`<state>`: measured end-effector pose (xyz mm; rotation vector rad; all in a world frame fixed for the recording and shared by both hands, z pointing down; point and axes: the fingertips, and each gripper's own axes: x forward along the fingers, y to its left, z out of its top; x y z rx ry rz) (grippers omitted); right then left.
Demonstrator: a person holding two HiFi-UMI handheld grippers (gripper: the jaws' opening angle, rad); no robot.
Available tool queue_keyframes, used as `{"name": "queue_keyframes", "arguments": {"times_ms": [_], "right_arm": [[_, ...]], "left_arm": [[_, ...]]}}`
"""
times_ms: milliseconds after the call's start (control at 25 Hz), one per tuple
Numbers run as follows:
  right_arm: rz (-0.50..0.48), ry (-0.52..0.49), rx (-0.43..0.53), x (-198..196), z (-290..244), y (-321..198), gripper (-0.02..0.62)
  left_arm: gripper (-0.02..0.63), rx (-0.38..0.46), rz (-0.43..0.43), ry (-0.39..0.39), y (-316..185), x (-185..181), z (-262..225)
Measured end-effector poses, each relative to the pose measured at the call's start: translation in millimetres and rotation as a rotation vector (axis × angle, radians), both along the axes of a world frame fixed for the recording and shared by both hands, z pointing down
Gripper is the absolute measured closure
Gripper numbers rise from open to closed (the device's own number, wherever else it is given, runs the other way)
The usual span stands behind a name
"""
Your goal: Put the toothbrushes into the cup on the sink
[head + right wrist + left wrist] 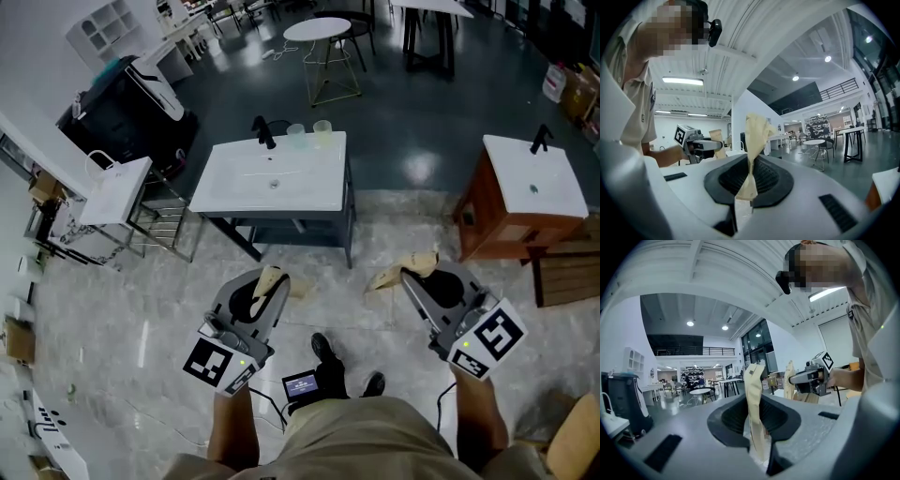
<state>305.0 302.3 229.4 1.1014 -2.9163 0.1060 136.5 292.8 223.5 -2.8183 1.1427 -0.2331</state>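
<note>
Head view: left gripper (269, 287) and right gripper (410, 275) hang well short of the sink (239, 183), cups (322, 132) at its back rim; left gripper view: jaws clamped on a cream-wrapped toothbrush (753, 399); right gripper view: jaws pinching a second wrapped toothbrush (752, 154).

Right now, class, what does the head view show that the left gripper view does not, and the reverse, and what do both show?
Only the head view: the white sink with two cups at its back edge. Only the left gripper view: ceiling lights and a balcony railing. Both: the left gripper and right gripper, each shut on a beige packet.
</note>
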Motion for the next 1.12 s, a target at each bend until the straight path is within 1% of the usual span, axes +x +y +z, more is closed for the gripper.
{"name": "queue_keyframes", "arguments": {"times_ms": [160,280,480,720,960,1120], "right_arm": [[0.026,0.012,-0.006,-2.2,7.3,-39.7,0.571],[0.052,0.019,-0.005,-11.2,9.7,-73.8,0.571],[0.096,0.032,-0.009,-36.2,5.4,-135.9,0.571],[0.137,0.039,-0.009,-76.2,2.9,-204.7,0.571],[0.169,0.054,0.001,-113.8,-1.4,-256.9,0.571],[0.17,0.071,-0.006,-133.2,-2.3,-283.4,0.571]], "left_arm": [[0.541,-0.002,0.017,0.011,-43.0,-5.6,8.2],[0.541,0.005,0.036,0.023,-81.9,-16.2,10.6],[0.541,0.007,0.078,0.045,-154.0,-39.5,6.4],[0.541,0.018,0.131,0.062,-229.2,-71.8,1.6],[0.541,0.023,0.174,0.084,-281.2,-105.5,1.6],[0.541,0.024,0.173,0.105,-305.7,-125.6,0.9]]}}
